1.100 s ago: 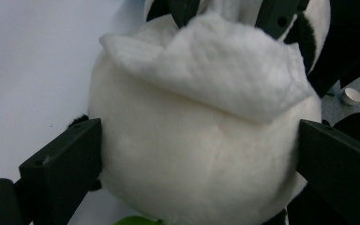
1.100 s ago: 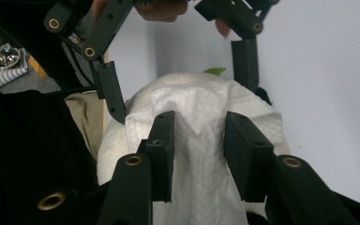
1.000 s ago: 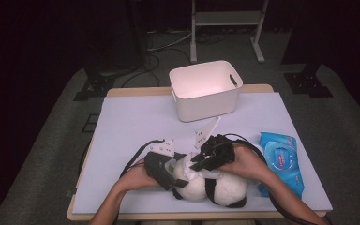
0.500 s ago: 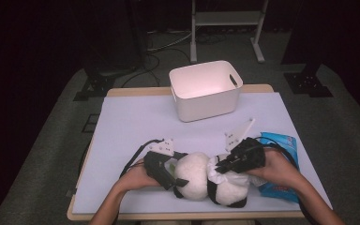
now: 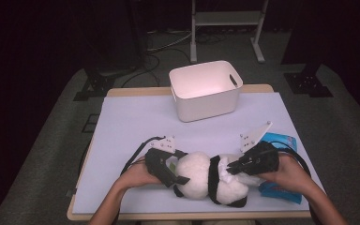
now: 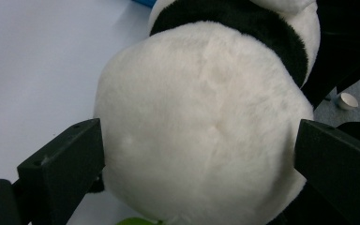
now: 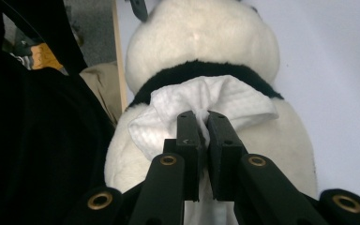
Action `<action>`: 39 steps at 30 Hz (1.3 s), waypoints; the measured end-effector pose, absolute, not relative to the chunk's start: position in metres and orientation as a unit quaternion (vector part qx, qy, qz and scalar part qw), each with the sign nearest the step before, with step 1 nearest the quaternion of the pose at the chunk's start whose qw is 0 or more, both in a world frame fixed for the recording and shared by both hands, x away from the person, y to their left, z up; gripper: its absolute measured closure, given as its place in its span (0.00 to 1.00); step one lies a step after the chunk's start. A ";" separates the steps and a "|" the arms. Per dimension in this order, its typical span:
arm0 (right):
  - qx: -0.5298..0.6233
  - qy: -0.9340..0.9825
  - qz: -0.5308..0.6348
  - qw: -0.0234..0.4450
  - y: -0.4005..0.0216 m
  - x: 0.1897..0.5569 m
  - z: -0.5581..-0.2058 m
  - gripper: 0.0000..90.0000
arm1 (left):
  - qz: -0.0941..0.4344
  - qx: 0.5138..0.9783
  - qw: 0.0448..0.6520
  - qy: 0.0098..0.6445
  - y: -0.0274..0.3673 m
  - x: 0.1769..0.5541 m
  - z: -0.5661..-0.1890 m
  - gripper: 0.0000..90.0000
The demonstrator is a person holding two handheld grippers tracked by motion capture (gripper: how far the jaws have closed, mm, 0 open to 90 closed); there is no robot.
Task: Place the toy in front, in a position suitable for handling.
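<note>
A black-and-white plush panda (image 5: 201,176) lies on its side near the table's front edge. My left gripper (image 5: 168,171) holds its rounded white end; in the left gripper view the two black jaws press on either side of the panda (image 6: 201,131). My right gripper (image 5: 232,168) comes in from the right, shut on a crumpled white wipe (image 5: 222,166). The right gripper view has the wipe (image 7: 234,101) pinched between the fingertips of the right gripper (image 7: 203,117) and resting on the panda (image 7: 201,37) at its black band.
A white plastic bin (image 5: 206,89) with handle cut-outs stands at the back middle of the pale table (image 5: 136,122). A blue pack of wipes (image 5: 281,140) lies under and behind my right hand. Dark floor and cables surround the table.
My right gripper has slid to the right along the panda, carrying the white wipe. The left gripper and the panda have stayed put.
</note>
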State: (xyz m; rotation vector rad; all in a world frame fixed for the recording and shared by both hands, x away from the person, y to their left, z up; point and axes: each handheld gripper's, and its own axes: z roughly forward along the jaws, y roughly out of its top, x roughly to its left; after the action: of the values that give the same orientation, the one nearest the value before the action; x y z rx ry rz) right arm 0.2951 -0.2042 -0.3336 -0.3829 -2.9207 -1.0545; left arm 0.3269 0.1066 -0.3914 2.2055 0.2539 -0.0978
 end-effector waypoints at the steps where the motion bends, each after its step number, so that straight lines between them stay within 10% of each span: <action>1: -0.123 -0.933 -0.338 0.006 -0.205 0.295 -0.335 0.93 | -0.042 0.889 0.445 0.105 0.107 0.327 -0.392 0.02; 39: -0.072 -0.942 -0.327 0.011 -0.120 0.318 -0.332 0.93 | -0.045 0.887 0.447 0.105 0.109 0.323 -0.398 0.04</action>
State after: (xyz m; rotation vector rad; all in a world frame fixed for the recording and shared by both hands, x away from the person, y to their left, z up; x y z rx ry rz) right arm 0.3179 -0.1198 -0.3321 -0.2247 -2.9388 -1.0215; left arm 0.3230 0.1094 -0.3985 2.1961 0.2590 -0.1113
